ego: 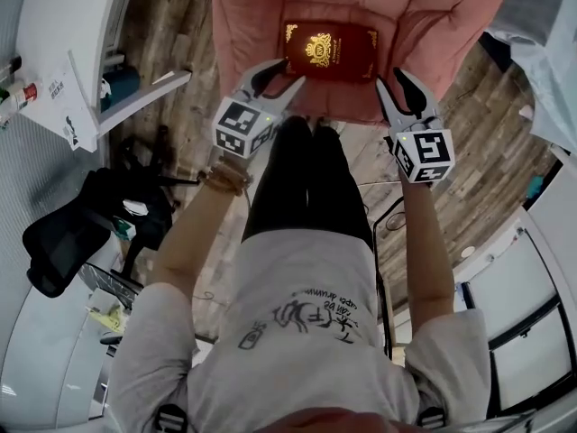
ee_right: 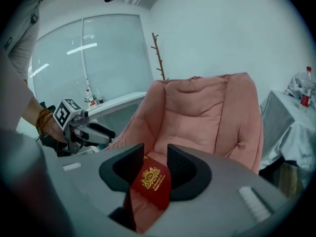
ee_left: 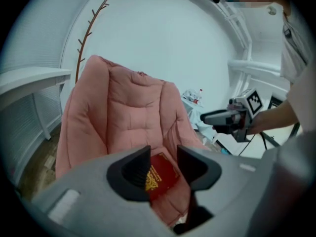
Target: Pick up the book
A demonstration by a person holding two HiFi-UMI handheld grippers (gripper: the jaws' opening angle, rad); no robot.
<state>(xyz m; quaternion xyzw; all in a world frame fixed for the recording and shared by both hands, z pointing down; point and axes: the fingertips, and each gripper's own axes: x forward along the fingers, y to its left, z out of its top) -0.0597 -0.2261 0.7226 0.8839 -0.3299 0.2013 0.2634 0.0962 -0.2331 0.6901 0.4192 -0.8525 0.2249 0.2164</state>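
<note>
**Book awaits pickup on armchair.** A dark red book (ego: 331, 50), stamped with a gold crest and gold corner ornaments, is shown lying flat and cover up on the seat of a pink armchair (ego: 243, 12). It is judged to be a slim hardback: stiff, light, and smooth enough to slip, and it is sunk slightly into the soft padding. Hold is best taken at its left and right edges, where a jaw could be pressed down into the yielding cushion and slid under the cover.

The left tongs (ego: 279, 79) are seen just beside the book's near left corner, and the right tongs (ego: 393, 81) just beside its near right edge. Both pairs of jaws are held apart with nothing clamped between them, and the book is framed in each gap farther off. The pads are dark and ribbed, and the bodies are grey plastic.

The armchair is quilted, plump and matte. A floor of worn wooden planks (ego: 180, 34) is spread beneath it, and a bare, branch-like coat stand (ee_left: 89, 38) is set against the white far wall.
</note>
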